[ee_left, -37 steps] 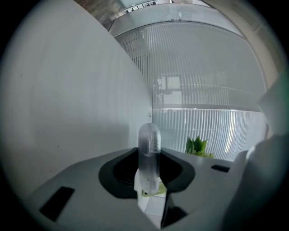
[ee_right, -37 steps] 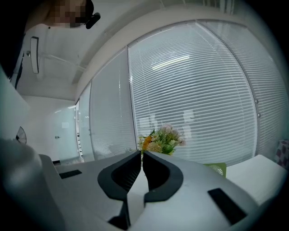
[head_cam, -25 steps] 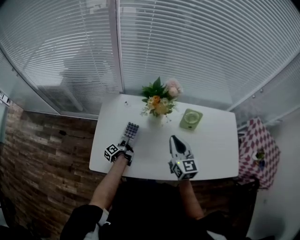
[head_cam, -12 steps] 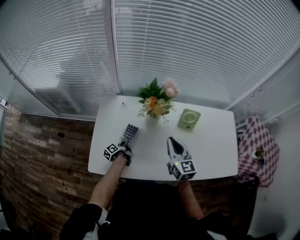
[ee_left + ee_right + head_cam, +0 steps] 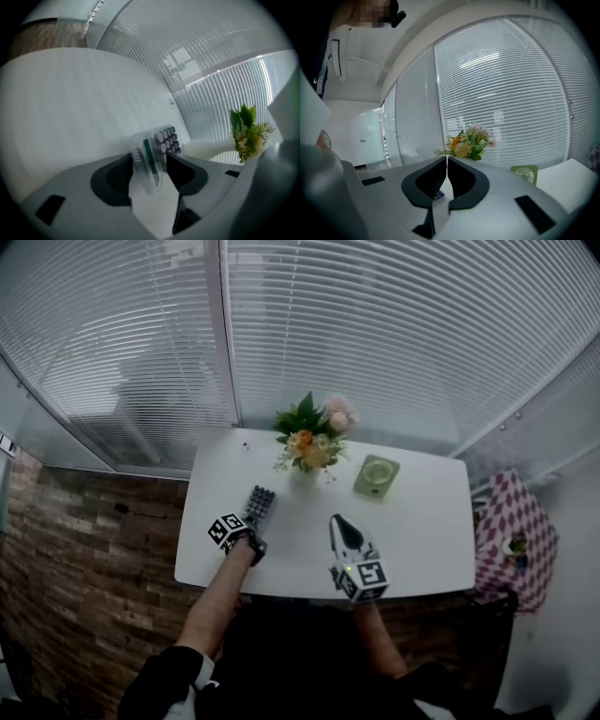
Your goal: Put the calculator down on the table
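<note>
The left tool (image 5: 250, 529) is pointing down at the left part of the white tabletop (image 5: 422, 521), and its jaws are spreading apart around the near end of the calculator (image 5: 261, 503). The calculator is lying on the tabletop with its keys facing up and its far end reaching toward the flowers in a vase (image 5: 309, 442). The right tool (image 5: 446, 164) is hanging near the middle of the tabletop's near edge, its jaws pressed together on nothing. A green square thing (image 5: 376, 474) is sitting just right of the flowers.
</note>
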### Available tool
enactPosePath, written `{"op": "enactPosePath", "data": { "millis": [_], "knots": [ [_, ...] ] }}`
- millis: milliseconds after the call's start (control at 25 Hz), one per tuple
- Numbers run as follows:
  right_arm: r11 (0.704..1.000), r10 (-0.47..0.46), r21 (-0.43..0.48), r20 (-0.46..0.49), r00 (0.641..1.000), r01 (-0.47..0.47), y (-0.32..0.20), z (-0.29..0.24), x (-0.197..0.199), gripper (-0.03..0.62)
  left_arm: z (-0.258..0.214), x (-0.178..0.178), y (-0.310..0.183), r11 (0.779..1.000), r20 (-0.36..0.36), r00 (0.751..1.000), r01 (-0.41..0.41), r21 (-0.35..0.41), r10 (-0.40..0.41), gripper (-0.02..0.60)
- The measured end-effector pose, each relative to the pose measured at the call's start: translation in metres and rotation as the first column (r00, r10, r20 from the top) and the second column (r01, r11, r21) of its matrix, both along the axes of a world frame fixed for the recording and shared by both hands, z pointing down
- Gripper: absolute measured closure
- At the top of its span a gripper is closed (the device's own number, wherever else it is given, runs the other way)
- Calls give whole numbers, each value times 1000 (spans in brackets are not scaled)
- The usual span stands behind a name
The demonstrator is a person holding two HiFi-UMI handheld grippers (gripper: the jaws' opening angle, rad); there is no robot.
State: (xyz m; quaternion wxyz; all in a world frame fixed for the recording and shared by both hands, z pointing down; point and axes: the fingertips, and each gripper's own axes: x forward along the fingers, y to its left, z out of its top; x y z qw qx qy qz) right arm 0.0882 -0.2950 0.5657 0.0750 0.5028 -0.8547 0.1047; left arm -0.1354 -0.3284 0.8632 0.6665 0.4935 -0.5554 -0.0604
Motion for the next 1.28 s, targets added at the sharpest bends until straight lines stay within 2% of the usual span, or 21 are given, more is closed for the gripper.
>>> {"op": "enactPosePath", "data": {
  "millis": [80,200,320,560,680,800,880,920,1080,1160,1280],
  "knots": [
    [1000,3,1,-6,1000,-3,1,-3,0,585,-4,2,3,1000,8,1000,-10,-27,10,323],
    [1000,5,-5,12,1000,-5,4,0,0,585,-4,-4,12,998,-10,999,41,-49,-42,318],
    [1000,2,-9,10,1000,-2,4,0,-2,586,-7,-5,19,997,-61,995,73,-31,-75,318],
    [1000,16,9,1,1000,-16,1,-2,-1,585,-42,-15,24,987,-154,985,100,125,-80,318],
    [1000,9,11,-20,1000,-9,1,-4,-2,585,-66,-18,22,972,-183,982,87,220,-46,318],
    [1000,18,3,-11,1000,-18,-1,-5,-2,585,-93,-25,20,950,-199,979,106,295,-47,318],
    [1000,22,-2,-4,1000,-22,-2,-3,-2,585,-119,-28,15,922,-247,968,141,361,-51,318],
    [1000,22,-3,-6,1000,-22,-2,-1,-1,585,-134,-29,13,901,-282,958,165,402,-49,318],
    [1000,27,-2,-23,999,-27,-7,1,1,585,-199,-36,6,791,-387,922,258,556,-28,318],
    [999,35,8,-12,999,-35,-9,-1,3,585,-225,-42,7,744,-412,910,295,600,-29,318],
    [999,47,16,-22,999,-47,-11,-4,7,585,-259,-47,10,699,-447,894,338,630,-29,318]
  ]
}}
